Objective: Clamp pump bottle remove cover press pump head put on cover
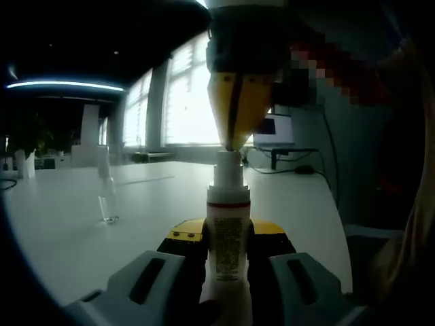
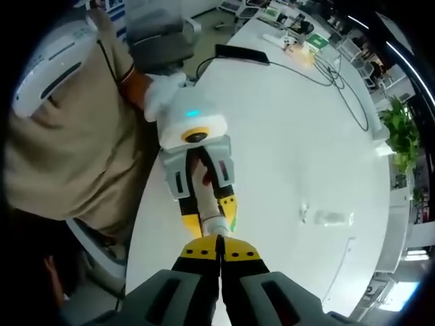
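Pump bottle [image 1: 228, 238] clamped in left tongs [image 1: 228, 272]; right tongs [image 1: 236, 102] closed atop pump head [image 1: 229, 159].

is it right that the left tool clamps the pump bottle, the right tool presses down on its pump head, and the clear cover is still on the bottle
Not quite. The clear cover is off the bottle: the left gripper view shows it standing by itself on the white table. The rest holds: the left tool clamps the pump bottle, and the right tool, jaws closed, bears on the pump head.
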Tool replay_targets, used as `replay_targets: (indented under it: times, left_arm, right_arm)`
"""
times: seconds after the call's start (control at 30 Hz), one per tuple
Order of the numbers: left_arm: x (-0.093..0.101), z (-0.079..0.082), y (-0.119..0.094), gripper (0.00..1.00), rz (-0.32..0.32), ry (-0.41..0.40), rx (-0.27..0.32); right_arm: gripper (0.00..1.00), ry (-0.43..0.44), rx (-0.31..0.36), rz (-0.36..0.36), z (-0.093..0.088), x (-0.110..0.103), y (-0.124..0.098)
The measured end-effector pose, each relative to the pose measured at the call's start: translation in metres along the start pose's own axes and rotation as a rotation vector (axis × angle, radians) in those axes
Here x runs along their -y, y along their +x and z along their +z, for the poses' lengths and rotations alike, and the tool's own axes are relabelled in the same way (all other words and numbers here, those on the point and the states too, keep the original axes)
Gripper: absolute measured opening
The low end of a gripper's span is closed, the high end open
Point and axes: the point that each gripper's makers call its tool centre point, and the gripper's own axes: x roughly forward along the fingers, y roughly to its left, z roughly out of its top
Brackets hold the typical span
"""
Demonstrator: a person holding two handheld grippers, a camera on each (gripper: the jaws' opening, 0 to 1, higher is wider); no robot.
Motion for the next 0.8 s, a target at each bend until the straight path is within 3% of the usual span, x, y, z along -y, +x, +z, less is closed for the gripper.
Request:
replay_targets:
  times: [0.8]
  left_arm:
    - [0.0014, 0.0, -0.0001, 0.13, 0.001, 0.002, 0.0]
  right_arm:
    - [0.0, -0.023, -0.012, -0.007, -0.0005, -0.0011, 0.0029]
